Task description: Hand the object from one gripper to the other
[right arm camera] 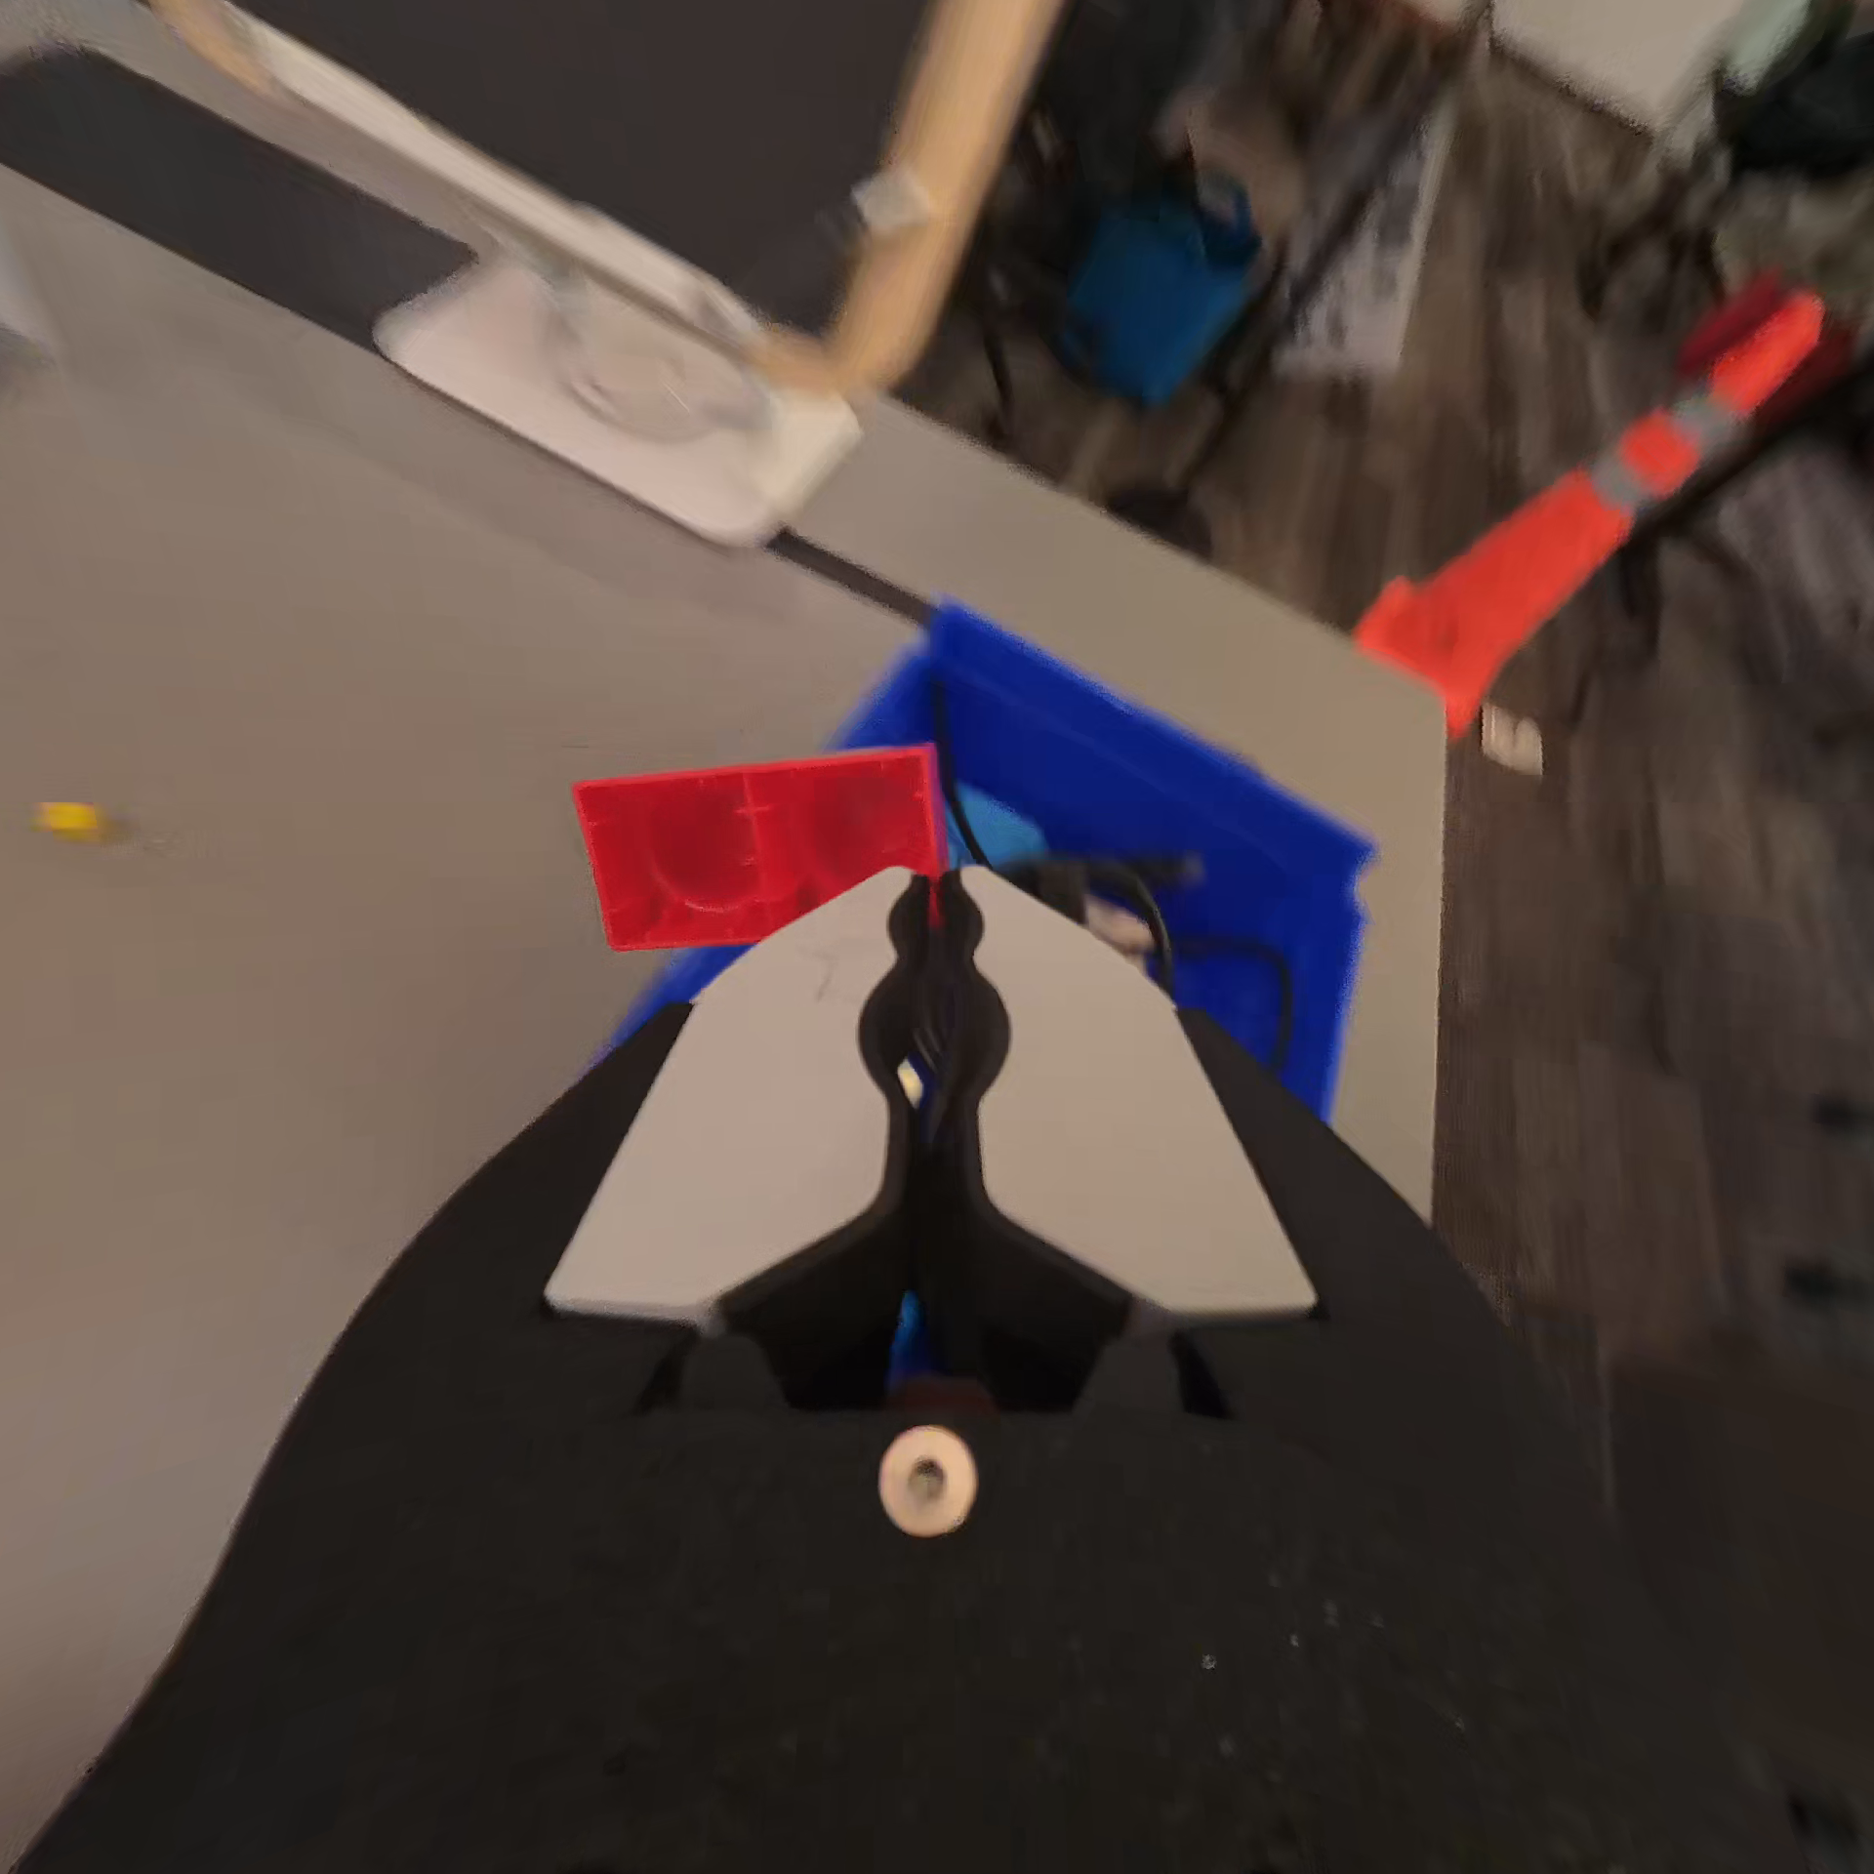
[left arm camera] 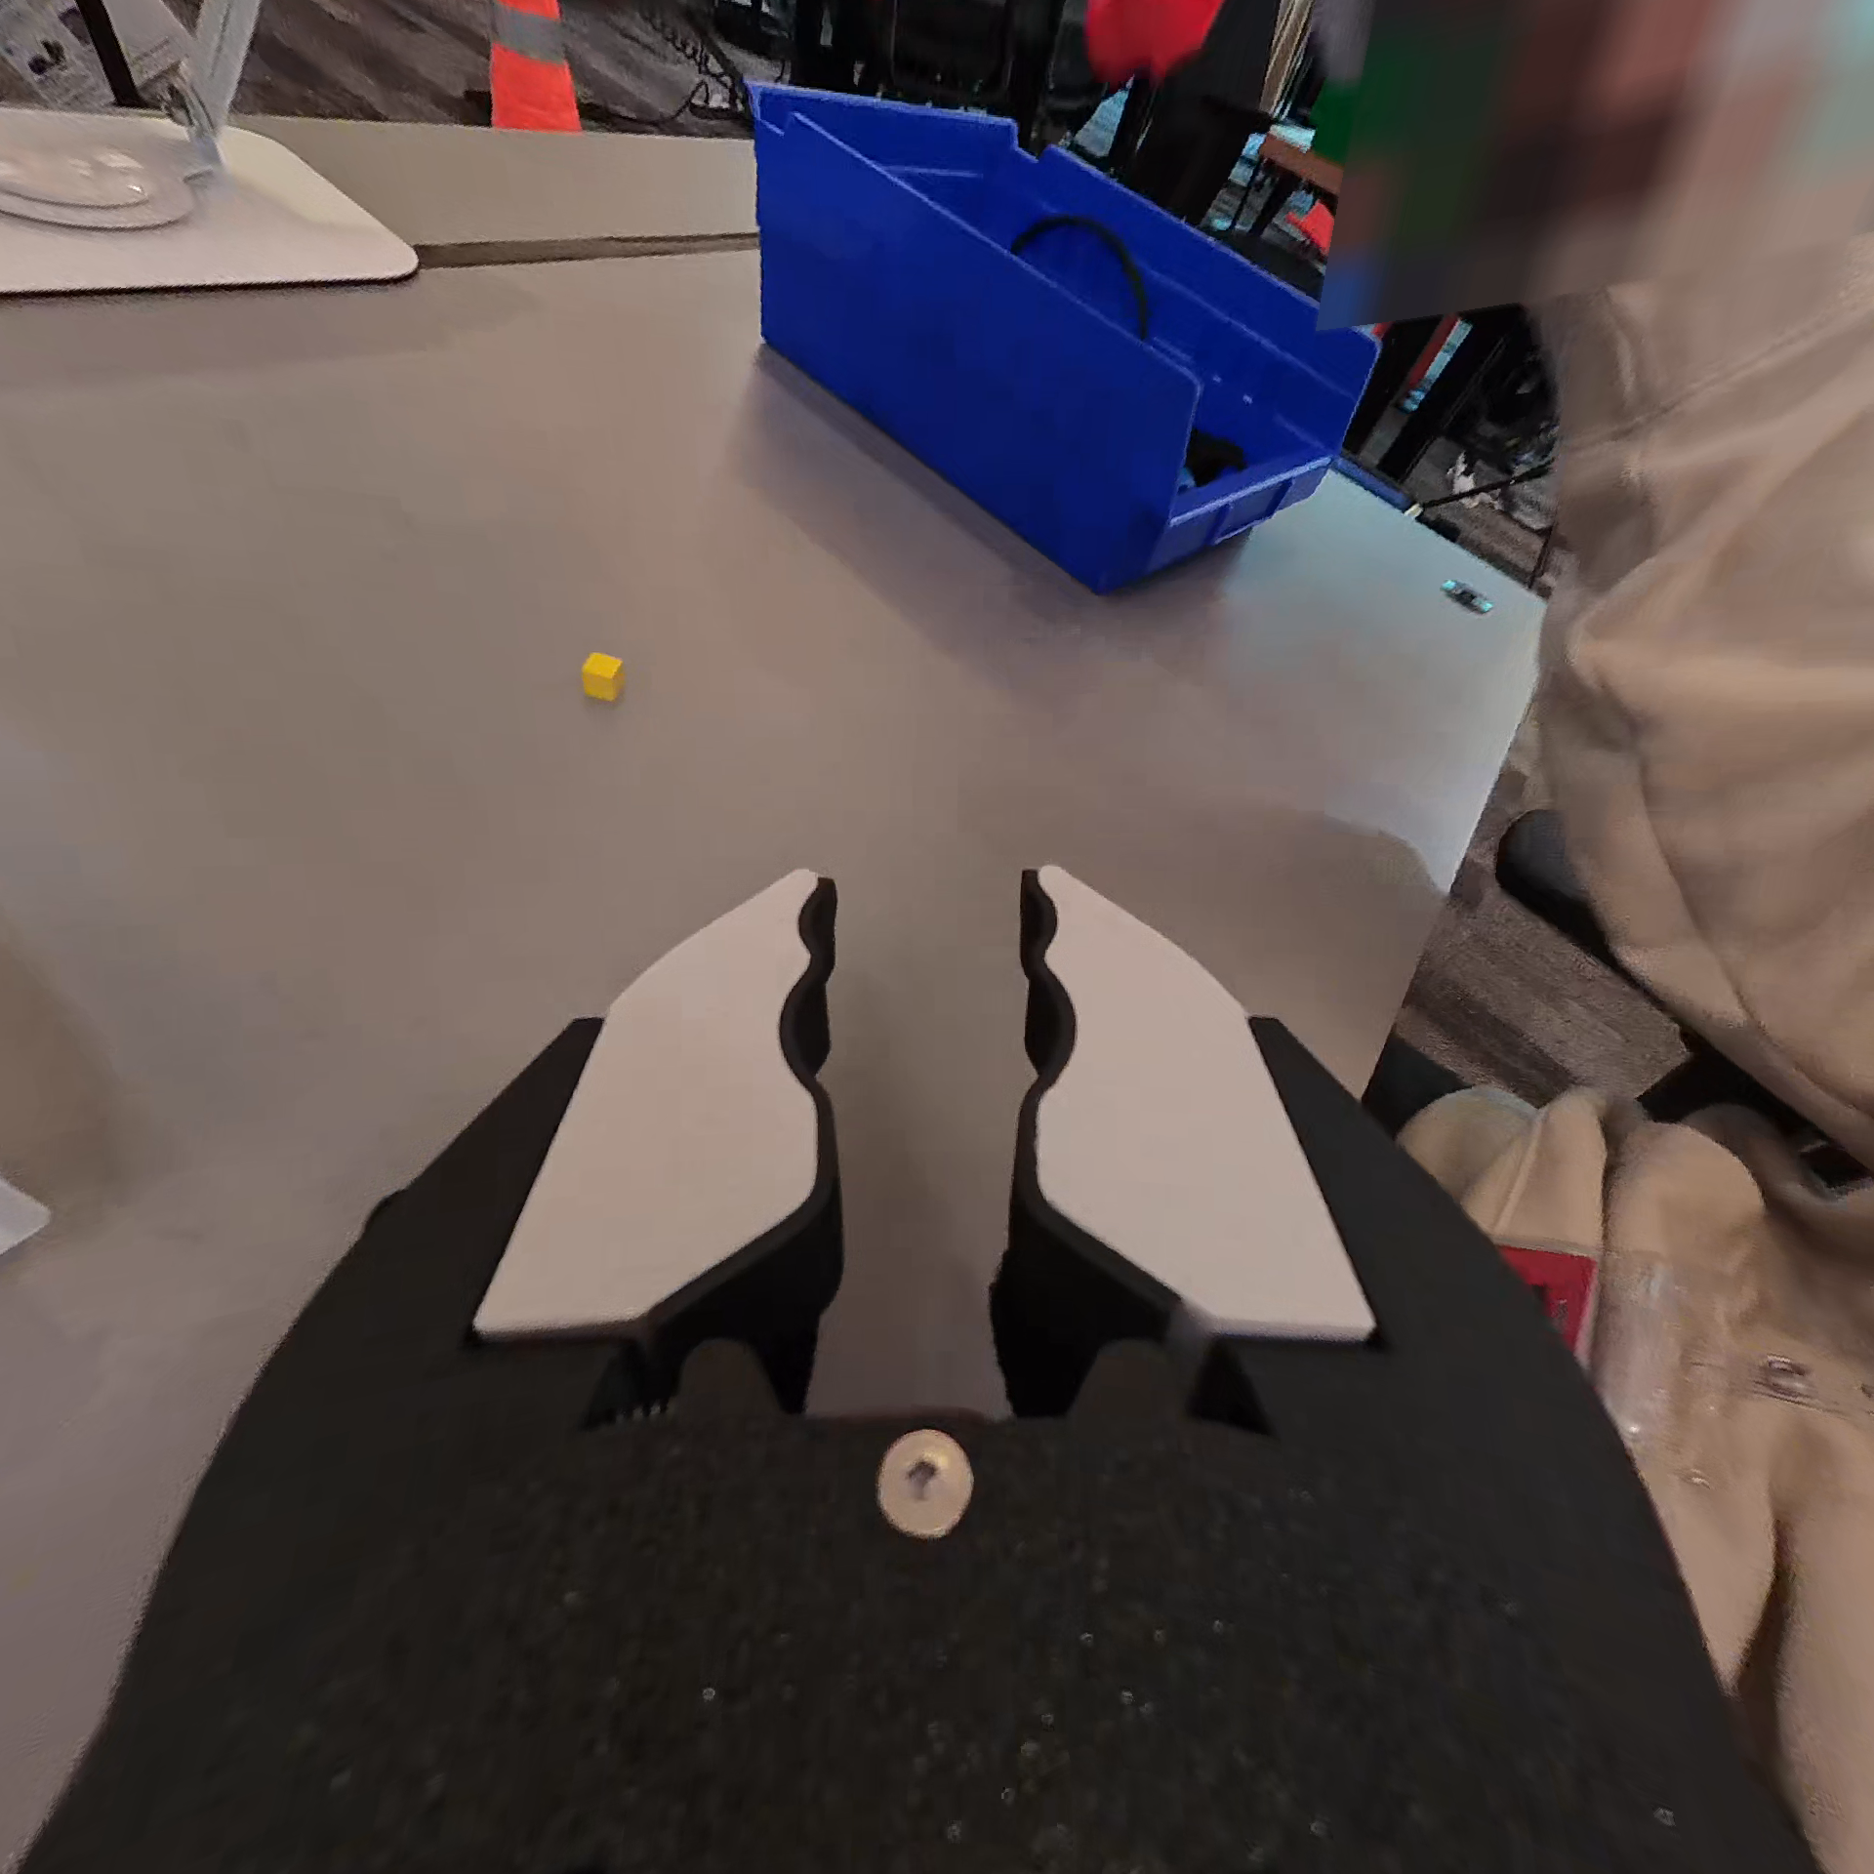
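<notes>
My right gripper (right arm camera: 935,892) is shut on one edge of a flat red plastic block (right arm camera: 761,847). The block sticks out to the left of the fingertips, its hollow underside facing the camera, held in the air above the blue bin (right arm camera: 1166,791). My left gripper (left arm camera: 928,892) is open and empty, low over the grey table (left arm camera: 406,507). A blurred red shape (left arm camera: 1151,35) shows at the top edge of the left wrist view; I cannot tell if it is the block.
The blue bin (left arm camera: 1014,335) with black cables stands at the table's far right. A small yellow cube (left arm camera: 602,676) lies on the table, also in the right wrist view (right arm camera: 71,819). A white lamp base (left arm camera: 203,223), an orange cone (left arm camera: 532,66) and a person's beige sleeve (left arm camera: 1724,659) are nearby. The tips of one gripper are about 40 cm away from the tips of the other. The small yellow cube (left arm camera: 602,676) is about 15 cm from my left fingertips. It turns up in the right wrist view (right arm camera: 60,823) as well.
</notes>
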Demonstrator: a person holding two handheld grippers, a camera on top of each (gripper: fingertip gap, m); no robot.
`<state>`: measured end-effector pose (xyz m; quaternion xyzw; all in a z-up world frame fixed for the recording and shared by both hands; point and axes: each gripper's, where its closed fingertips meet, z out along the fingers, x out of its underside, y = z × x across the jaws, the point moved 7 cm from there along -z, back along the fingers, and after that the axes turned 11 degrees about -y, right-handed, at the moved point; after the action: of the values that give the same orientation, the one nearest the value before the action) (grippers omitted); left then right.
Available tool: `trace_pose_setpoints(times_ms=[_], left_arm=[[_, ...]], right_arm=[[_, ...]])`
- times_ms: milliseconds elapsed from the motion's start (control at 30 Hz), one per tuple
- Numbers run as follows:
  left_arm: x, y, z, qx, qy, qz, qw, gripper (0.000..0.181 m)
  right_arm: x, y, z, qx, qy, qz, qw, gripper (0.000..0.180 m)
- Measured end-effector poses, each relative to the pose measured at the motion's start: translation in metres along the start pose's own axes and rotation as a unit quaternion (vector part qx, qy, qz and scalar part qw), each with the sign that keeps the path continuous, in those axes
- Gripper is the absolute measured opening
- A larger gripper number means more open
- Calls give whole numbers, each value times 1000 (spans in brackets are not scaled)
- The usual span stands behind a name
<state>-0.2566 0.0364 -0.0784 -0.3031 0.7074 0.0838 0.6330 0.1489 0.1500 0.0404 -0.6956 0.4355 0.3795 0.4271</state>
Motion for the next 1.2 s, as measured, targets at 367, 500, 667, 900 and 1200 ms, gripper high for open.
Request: trace_pose_setpoints(times_ms=[367, 500, 667, 900, 1200], left_arm=[[3, -1, 9, 15, 12, -13, 1000, 34], [5, 3, 7, -6, 20, -2, 1000, 34], [6, 9, 2, -30, 21, 8, 999, 34], [1, 30, 40, -72, 73, 78, 992, 34], [3, 81, 133, -53, 197, 136, 969, 34]], right_arm=[[121, 3, 79, -6, 212, 43, 976, 4], [122, 3, 82, 5, 218, 54, 975, 8], [83, -11, 55, 33, 162, 38, 985, 35], [-14, 81, 9, -153, -127, 96, 975, 36], [83, 229, -22, -343, -161, 212, 901, 34]])
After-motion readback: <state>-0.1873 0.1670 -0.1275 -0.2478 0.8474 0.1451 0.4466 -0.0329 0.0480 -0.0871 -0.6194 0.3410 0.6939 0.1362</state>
